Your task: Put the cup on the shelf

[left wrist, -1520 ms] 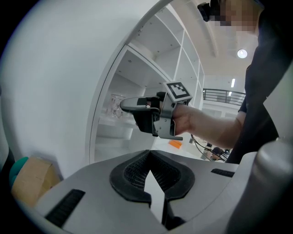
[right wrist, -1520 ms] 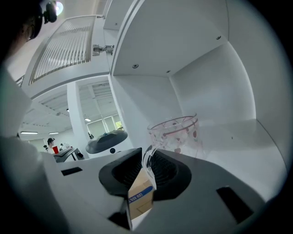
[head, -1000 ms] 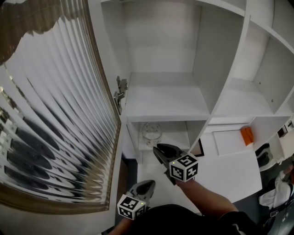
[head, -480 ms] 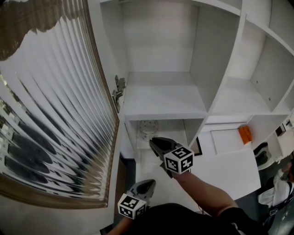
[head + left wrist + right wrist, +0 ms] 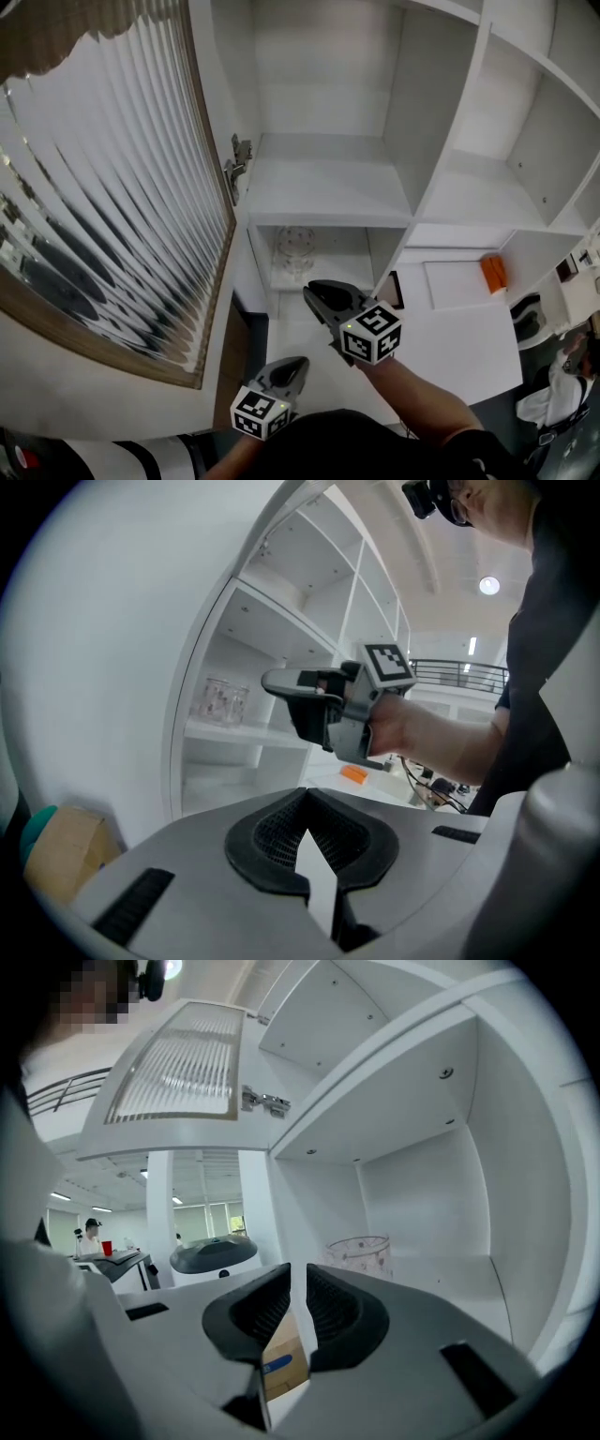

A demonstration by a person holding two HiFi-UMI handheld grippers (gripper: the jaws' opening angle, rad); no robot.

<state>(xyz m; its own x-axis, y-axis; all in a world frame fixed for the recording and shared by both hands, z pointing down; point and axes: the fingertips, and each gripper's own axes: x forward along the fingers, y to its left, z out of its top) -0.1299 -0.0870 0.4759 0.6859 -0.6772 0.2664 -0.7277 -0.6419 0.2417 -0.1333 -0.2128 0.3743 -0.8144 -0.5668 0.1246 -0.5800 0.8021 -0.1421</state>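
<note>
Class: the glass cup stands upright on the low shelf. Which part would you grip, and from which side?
Probably the cup by its body, a jaw on either side below the rim, coming level from the open front. It stands upright on the shelf, with a board above and walls beside and behind, so only the front is free.

We see a ribbed glass door [image 5: 103, 187] standing open at the left, its metal hinge [image 5: 234, 164] on the inner edge. An orange object [image 5: 493, 274] lies at the white tabletop's [image 5: 469, 328] far right corner. A cardboard box [image 5: 61, 850] sits low down.
</note>
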